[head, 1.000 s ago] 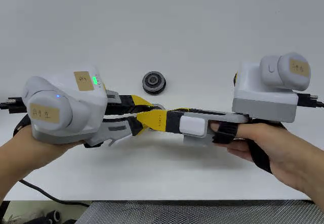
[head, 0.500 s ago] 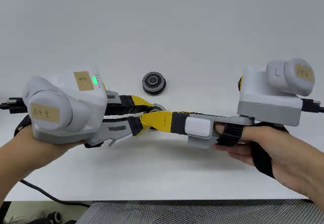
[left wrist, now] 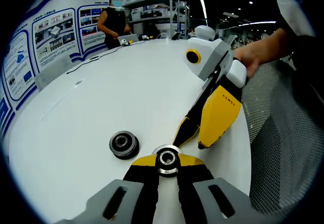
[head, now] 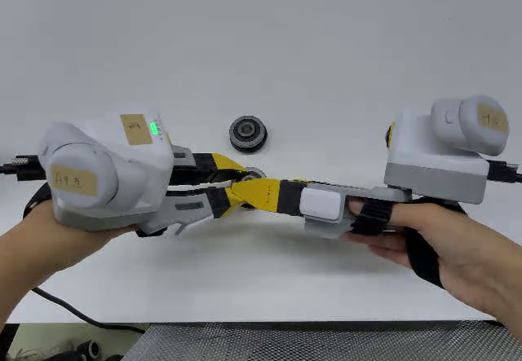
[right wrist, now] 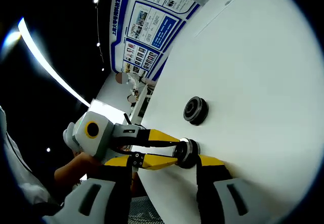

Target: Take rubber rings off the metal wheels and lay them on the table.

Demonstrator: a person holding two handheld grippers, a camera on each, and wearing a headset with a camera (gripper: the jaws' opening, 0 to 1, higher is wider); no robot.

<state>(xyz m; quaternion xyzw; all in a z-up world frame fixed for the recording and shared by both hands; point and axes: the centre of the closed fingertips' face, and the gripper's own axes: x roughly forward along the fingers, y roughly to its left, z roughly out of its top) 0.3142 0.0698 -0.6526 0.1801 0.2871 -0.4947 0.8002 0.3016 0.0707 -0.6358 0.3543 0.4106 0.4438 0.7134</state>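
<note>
My left gripper (left wrist: 167, 166) is clenched on a metal wheel (left wrist: 167, 158) low over the white table (left wrist: 101, 82). My right gripper (left wrist: 191, 139) has its jaws spread, tips just beside that wheel. A second wheel (left wrist: 124, 144), wearing its black rubber ring, lies on the table nearby.

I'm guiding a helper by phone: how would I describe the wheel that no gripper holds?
On the white table, find the left gripper with yellow jaws. Just beyond its tips lies a small round metal wheel wearing a black rubber ring. The other metal wheel is clamped between those jaws; this one lies alone, untouched.
</note>
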